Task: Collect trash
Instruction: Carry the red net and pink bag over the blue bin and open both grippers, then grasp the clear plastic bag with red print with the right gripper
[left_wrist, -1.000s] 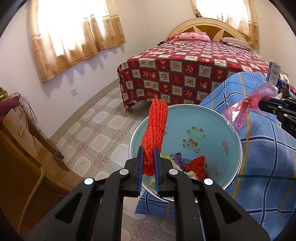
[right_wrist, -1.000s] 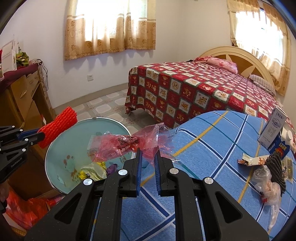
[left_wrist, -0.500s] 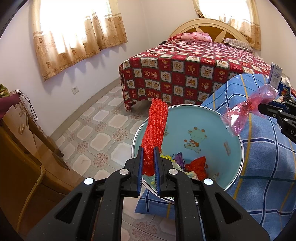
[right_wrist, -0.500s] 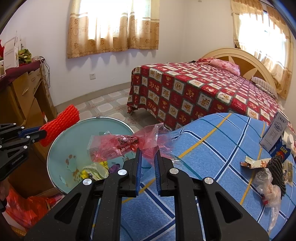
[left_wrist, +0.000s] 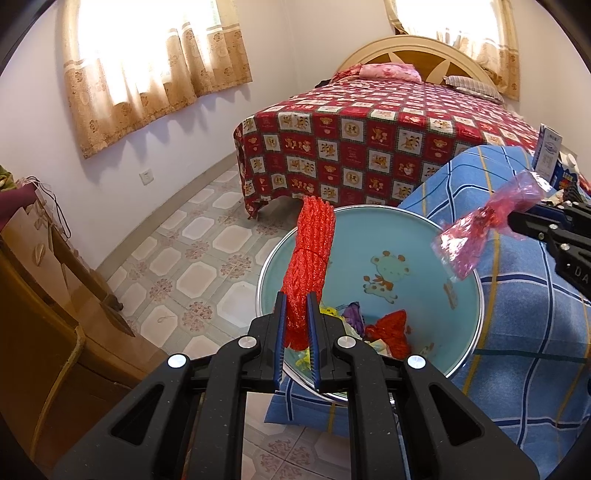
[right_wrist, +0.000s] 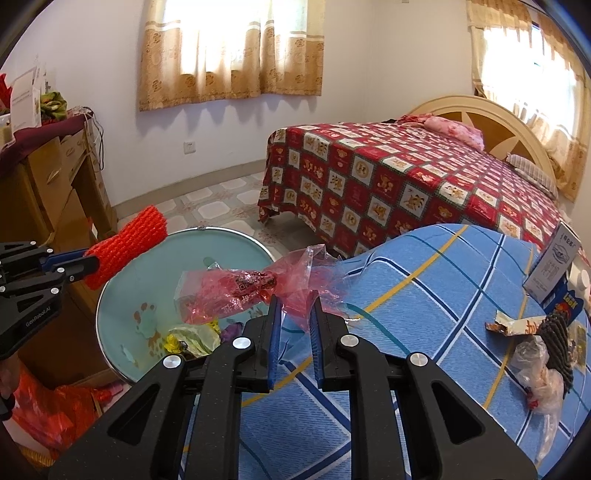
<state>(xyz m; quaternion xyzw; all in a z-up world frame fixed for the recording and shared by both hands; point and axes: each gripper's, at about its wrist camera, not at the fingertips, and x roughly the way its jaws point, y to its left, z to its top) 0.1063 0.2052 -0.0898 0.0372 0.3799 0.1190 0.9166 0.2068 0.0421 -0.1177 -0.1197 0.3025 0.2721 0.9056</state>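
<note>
A round light-blue basin (left_wrist: 406, 236) with cartoon animals leans against a blue checked cover and holds several scraps, one a red piece (left_wrist: 388, 328). My left gripper (left_wrist: 295, 295) is shut on a red foam net sleeve (left_wrist: 310, 243), held up over the basin's left rim. My right gripper (right_wrist: 295, 299) has a crumpled pink plastic wrapper (right_wrist: 229, 291) between its fingers, jutting out over the basin (right_wrist: 147, 266); its jaws are opening, but the wrapper still hangs in them. In the right wrist view the left gripper (right_wrist: 94, 264) and net sleeve (right_wrist: 129, 240) are at the left.
On the blue checked cover (right_wrist: 424, 295) lie a torn wrapper (right_wrist: 513, 326), a clear plastic bag (right_wrist: 539, 373), a dark netted piece (right_wrist: 557, 339) and a white box (right_wrist: 554, 266). A bed with a red patterned spread (left_wrist: 369, 147) stands behind. A wooden cabinet (left_wrist: 44, 295) is at the left.
The gap between the right gripper's fingers has widened slightly around the pink wrapper. Both hands have barely shifted; the net sleeve stays held over the basin.
</note>
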